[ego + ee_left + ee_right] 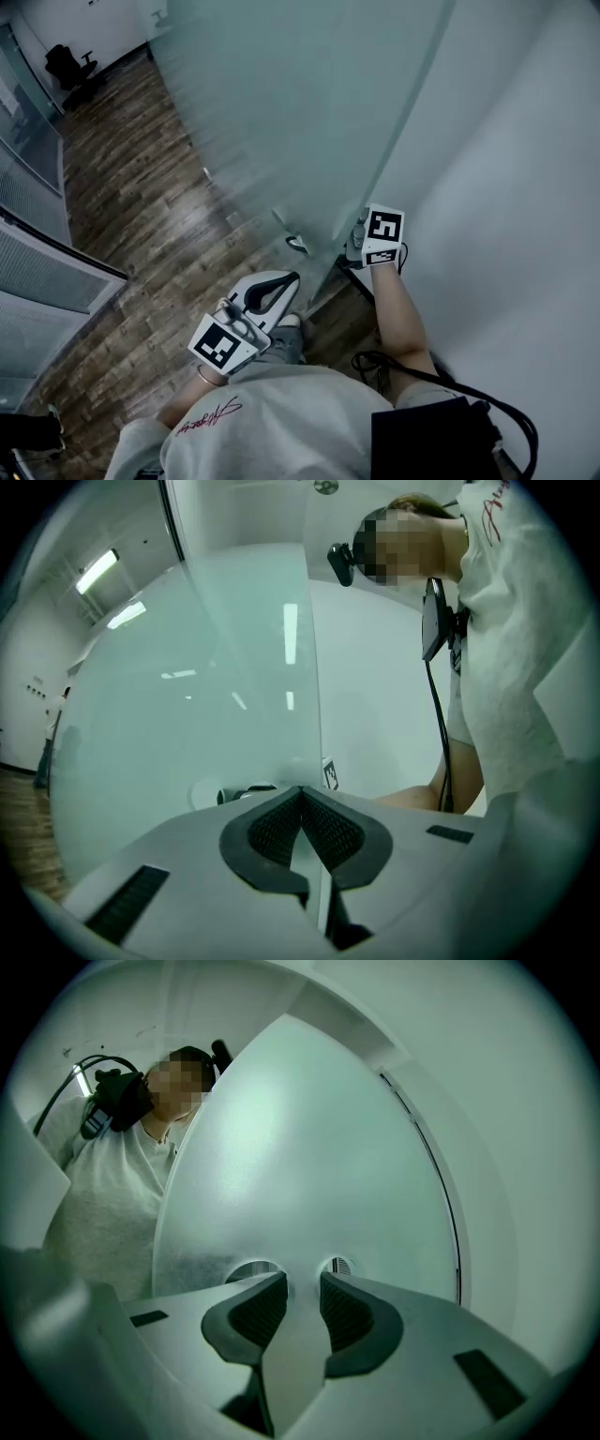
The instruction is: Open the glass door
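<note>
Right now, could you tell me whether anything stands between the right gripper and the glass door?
Nothing visible does. The right gripper faces the glass door directly, jaws apart; only the door's round fittings show beyond its tips.

We are in an office. We see a black office chair (70,67) on wood-plank flooring (141,197), glass partitions (28,141), a frosted glass door (300,103) and strip lights (97,570) overhead.

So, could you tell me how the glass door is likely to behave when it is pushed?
The glass door is a tall frosted pane, so probably heavy and slow to swing. It looks rigid, not flexing. Its smooth face likely offers the right gripper little friction.
</note>
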Available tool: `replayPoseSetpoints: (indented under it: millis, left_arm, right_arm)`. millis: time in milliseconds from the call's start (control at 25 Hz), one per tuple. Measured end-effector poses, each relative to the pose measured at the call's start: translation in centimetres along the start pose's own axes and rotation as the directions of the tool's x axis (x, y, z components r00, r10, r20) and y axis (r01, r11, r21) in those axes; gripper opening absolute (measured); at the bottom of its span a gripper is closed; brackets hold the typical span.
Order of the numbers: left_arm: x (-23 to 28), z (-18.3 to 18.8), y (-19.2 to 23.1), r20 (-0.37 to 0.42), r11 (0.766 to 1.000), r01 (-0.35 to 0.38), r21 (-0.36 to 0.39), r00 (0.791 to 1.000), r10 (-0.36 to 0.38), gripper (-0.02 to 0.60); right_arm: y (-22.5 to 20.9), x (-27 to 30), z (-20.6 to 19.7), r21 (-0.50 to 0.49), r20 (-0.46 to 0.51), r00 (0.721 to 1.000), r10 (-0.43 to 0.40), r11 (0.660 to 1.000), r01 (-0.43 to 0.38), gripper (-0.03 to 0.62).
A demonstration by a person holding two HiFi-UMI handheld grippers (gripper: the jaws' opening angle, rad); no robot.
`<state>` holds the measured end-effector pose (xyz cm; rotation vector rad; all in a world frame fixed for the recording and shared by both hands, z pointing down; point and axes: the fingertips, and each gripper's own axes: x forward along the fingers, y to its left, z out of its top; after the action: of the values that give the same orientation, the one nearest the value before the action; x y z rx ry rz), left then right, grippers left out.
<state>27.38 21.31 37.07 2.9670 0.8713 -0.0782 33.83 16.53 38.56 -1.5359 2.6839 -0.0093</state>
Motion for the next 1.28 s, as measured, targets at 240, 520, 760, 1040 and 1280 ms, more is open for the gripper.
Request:
replayPoseSetpoints:
  millis: [240,520,760,1040,1280]
  left_arm:
    - [3.6,1.4,0.1,0.021,0.996,0.089,0.016,0.996,-0.090,0.012]
    - [4.7,1.5,-0.1,0.007,0.989,0.149,0.011,0.989,-0.149,0.012]
    - [3.9,0.1,0.4,-0.076,0.990,0.144,0.003,0.987,-0.143,0.012]
    - [4.2,1.0,2.8,-0.046,0.996,0.089,-0.002,0.995,-0.089,0.012]
    - [4.0,0.6,3.3,-0.052,0.997,0.077,0.001,0.996,-0.077,0.012]
  right_arm:
    - [-1.5,-2.8,-0.1,-0.010,-0.019,1.000,-0.009,1.000,0.009,0.118]
    - [-3.2,-5.4,0.7,0.002,-0.012,1.000,-0.026,1.000,0.026,0.160]
    - [-3.4,-7.2,1.7,-0.021,-0.068,0.998,-0.002,1.000,0.000,0.112]
    - [-4.7,-9.3,1.9,-0.007,-0.065,0.998,0.024,1.000,-0.024,0.109]
    - [-5.3,-10.8,2.1,0.024,-0.059,0.997,0.046,0.999,-0.045,0.109]
